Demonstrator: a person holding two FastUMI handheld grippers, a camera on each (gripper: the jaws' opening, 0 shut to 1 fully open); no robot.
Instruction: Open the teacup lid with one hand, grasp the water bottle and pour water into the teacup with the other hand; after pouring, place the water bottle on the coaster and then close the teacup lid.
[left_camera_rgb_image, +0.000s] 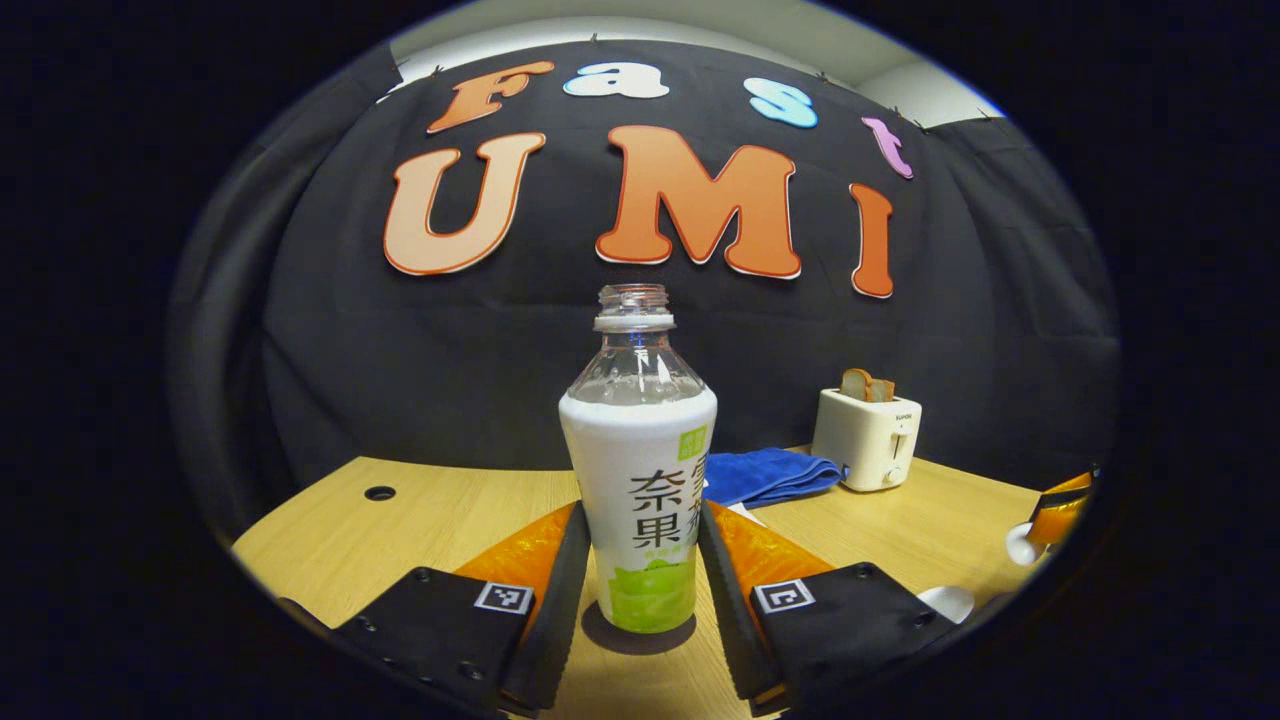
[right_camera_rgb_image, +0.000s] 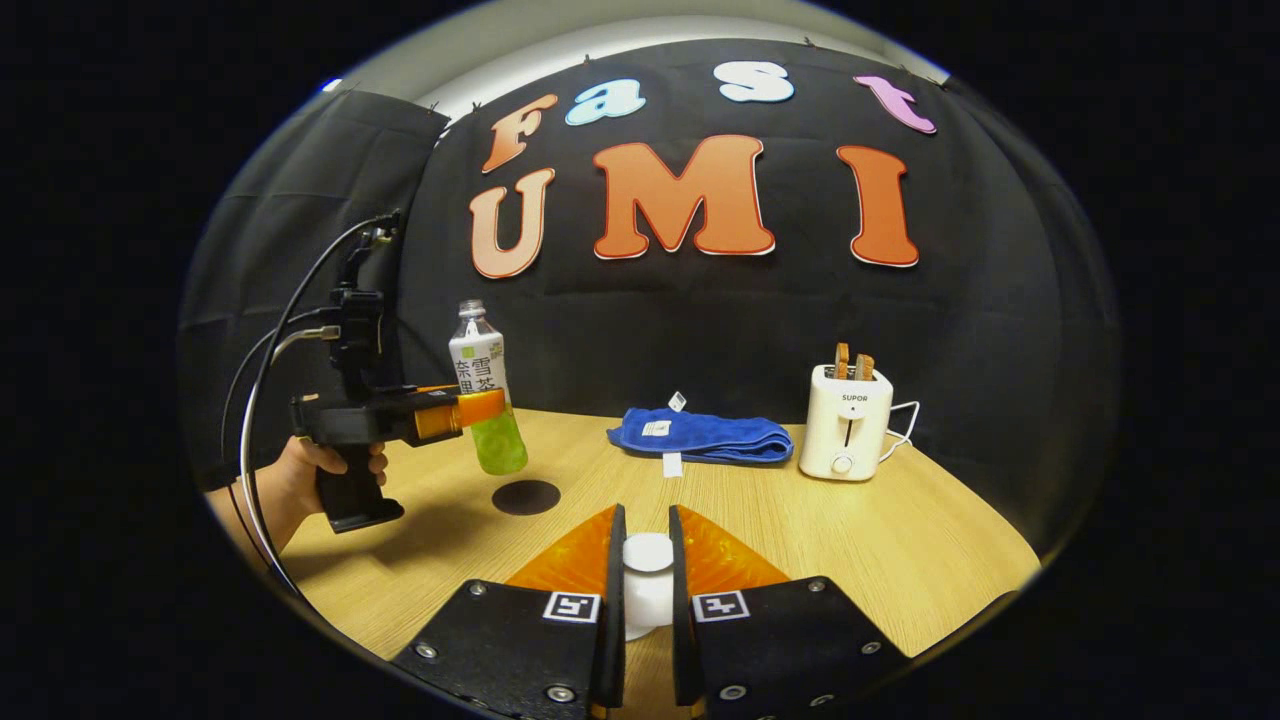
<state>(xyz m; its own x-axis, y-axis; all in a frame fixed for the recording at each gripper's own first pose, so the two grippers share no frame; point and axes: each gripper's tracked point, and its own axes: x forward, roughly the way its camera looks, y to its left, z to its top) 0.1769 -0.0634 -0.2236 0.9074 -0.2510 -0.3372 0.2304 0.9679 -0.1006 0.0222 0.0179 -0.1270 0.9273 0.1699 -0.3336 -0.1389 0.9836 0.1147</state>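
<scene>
An uncapped water bottle (left_camera_rgb_image: 640, 500) with a white and green label stands upright between the fingers of my left gripper (left_camera_rgb_image: 640, 590), both fingers pressing its sides. In the right gripper view the same bottle (right_camera_rgb_image: 485, 400) is beside a dark round coaster (right_camera_rgb_image: 527, 497) on the table, held by the left gripper (right_camera_rgb_image: 470, 410). My right gripper (right_camera_rgb_image: 648, 580) is shut on the white teacup lid (right_camera_rgb_image: 648, 565). At the right edge of the left gripper view the right gripper (left_camera_rgb_image: 1055, 515) holds that white lid (left_camera_rgb_image: 1024, 545) above the white teacup (left_camera_rgb_image: 946, 600).
A folded blue towel (right_camera_rgb_image: 700, 437) lies at the back of the wooden table (right_camera_rgb_image: 900, 540). A white toaster (right_camera_rgb_image: 847, 435) with bread slices stands to its right. A hand (right_camera_rgb_image: 300, 470) holds the left gripper's grip, with cables rising behind it. The tabletop has a round hole (left_camera_rgb_image: 380, 492) at the left.
</scene>
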